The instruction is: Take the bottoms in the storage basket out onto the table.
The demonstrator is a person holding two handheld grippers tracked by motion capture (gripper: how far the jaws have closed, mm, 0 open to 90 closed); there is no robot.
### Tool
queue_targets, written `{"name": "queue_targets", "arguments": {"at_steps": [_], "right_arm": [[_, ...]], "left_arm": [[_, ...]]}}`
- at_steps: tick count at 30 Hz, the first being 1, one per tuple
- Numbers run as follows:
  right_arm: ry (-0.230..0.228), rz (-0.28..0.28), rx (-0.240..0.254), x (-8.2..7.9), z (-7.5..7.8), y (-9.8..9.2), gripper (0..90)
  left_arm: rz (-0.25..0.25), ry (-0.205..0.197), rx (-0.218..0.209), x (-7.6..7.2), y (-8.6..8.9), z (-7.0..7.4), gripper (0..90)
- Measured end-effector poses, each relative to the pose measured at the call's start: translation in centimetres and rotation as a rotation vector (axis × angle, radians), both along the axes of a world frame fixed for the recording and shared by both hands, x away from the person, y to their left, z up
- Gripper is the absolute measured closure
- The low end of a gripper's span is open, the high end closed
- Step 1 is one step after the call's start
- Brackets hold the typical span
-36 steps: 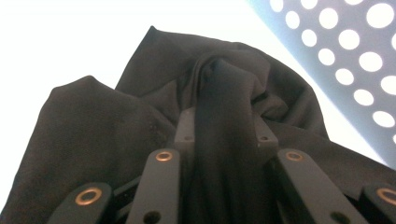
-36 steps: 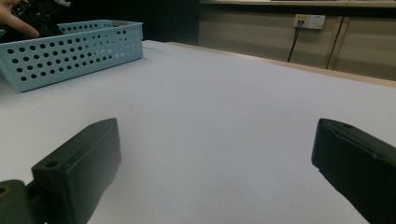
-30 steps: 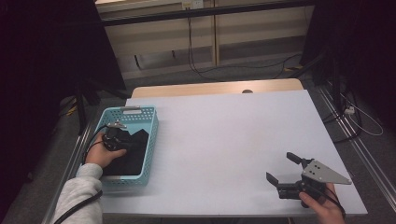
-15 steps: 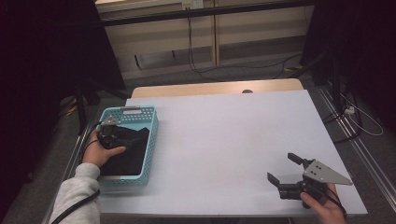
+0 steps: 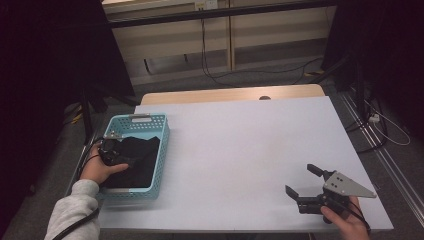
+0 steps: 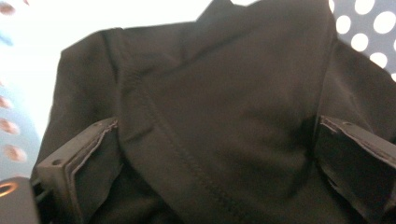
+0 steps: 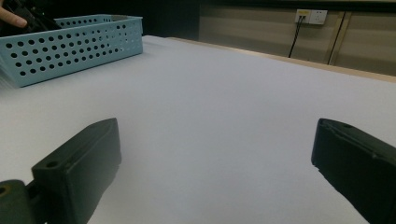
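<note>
A black cloth (image 5: 142,156) lies bunched in a light blue perforated basket (image 5: 150,120) at the table's left edge. My left gripper (image 5: 111,150) sits over the basket's left side, held by a hand in a grey sleeve. In the left gripper view the left gripper (image 6: 215,125) has just been opening; its jaws stand wide apart with the seamed black cloth (image 6: 210,88) lying loose between them. My right gripper (image 5: 299,179) rests open near the front right corner of the white table (image 5: 240,140). The right gripper (image 7: 215,126) has only bare tabletop between its jaws.
The right gripper view has the basket (image 7: 70,42) far off at upper left across the white table (image 7: 210,79). Behind the table run a wooden strip (image 5: 230,94), cables and a wall panel. Dark stands flank both sides.
My left hand has slid a little to the left inside the basket, toward its left wall. The black cloth stays in the basket. The right gripper has kept still.
</note>
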State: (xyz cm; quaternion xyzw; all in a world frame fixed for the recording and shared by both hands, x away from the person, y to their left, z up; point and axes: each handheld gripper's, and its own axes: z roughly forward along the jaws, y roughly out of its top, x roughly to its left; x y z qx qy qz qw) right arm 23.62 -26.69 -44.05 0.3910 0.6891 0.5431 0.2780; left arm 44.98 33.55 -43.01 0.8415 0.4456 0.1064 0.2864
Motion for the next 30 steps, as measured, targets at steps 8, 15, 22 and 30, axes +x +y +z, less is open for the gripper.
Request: {"name": "queue_targets", "arguments": {"at_steps": [8,15,22,30], "right_arm": [[0.000,0.003,-0.002,0.0,0.0,0.0,1.1],[-0.002,0.009,-0.006,0.1,0.0,0.2,1.2],[0.002,0.005,-0.005,0.1,0.0,0.1,1.4],[0.002,0.013,-0.012,0.2,0.0,0.3,1.4]], "left_arm": [[0.051,0.029,-0.028,-0.1,-0.5,-0.9,0.0],[0.023,0.070,0.014,-0.1,-2.7,-0.5,15.7],[0.018,0.103,0.003,-0.2,-2.6,0.2,42.9],[0.051,0.123,-0.054,-0.2,-2.7,0.1,66.8]]}}
